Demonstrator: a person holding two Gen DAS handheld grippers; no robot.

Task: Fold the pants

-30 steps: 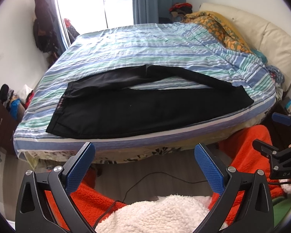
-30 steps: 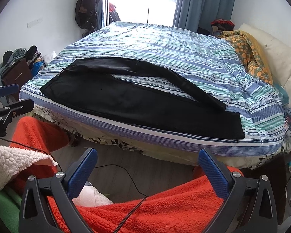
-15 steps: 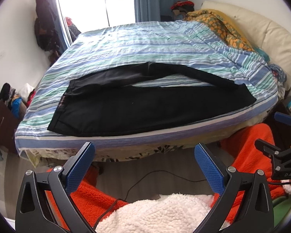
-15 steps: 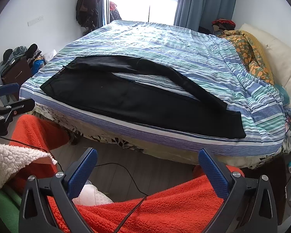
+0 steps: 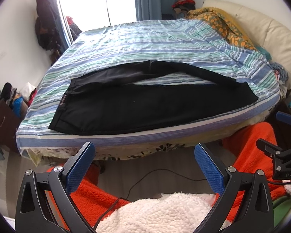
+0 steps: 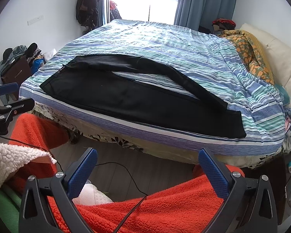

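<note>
The pants [image 5: 145, 106] lie flat on the bed [image 5: 155, 38], along its near edge, with the waist toward the left corner and the hems toward the right corner. The near leg is broad and smooth; the far leg [image 6: 164, 71] bends away from it, so a strip of striped sheet shows between the two. The left gripper [image 5: 144, 153] and the right gripper [image 6: 147, 157] both hang below the near edge, well apart from the cloth, each with its jaws wide and nothing between them. I judge the folding has not begun, and the step in hand is the reach to the pants. To do it well, the left gripper should probably go to the far side of the waist and the right gripper to the far hem, so the far leg can be laid over the near one, edge upon edge. Each bite should take only the pants and not the sheet under them, which is wrinkled and could lift with them. The cloth looks thin and limp, so it will sag between the two grips unless it is kept taut.
</note>
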